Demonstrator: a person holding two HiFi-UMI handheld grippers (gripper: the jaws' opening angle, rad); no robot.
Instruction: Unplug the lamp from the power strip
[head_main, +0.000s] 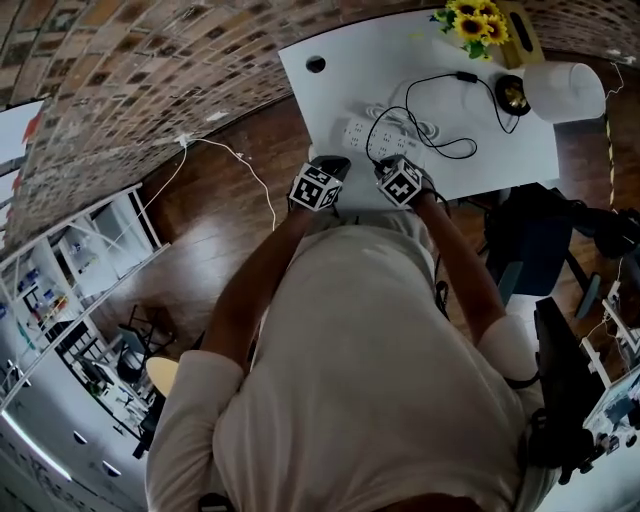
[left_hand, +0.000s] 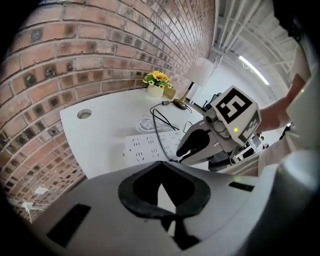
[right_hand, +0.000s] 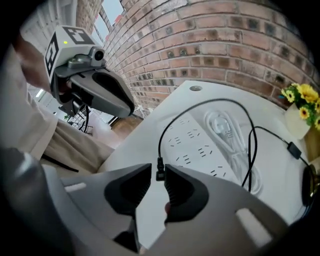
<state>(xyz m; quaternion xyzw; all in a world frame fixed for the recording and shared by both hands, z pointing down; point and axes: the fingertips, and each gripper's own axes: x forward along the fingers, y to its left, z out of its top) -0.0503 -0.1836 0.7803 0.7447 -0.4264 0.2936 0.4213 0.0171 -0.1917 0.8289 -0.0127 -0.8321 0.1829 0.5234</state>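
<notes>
At the near edge of a white table (head_main: 380, 50) set against a brick wall (right_hand: 225, 45), two hand-held grippers are pointed down toward a white power strip (head_main: 358, 131). The lamp's small black plug (right_hand: 160, 175) is seen between the jaws of the right gripper (right_hand: 158, 169), clear of the strip's sockets and just off its near edge. The jaws are spread a little — the plug is against one pad, with a sliver of gap left at the other, so no pinch is shown. From the plug, the black cord (right_hand: 200, 107) is looped up over the strip and across the tabletop to the lamp (head_main: 563, 90), which is stood at the far corner beside a pot of yellow flowers (head_main: 475, 22). A coiled white cable (right_hand: 230, 135) is laid alongside the strip, and a round cable hole (head_main: 316, 64) is visible near the table's far left corner. The left gripper (left_hand: 161, 165) is held just beside the right one, above the table's edge — its jaws are brought together at the tips, and nothing is caught between them.
</notes>
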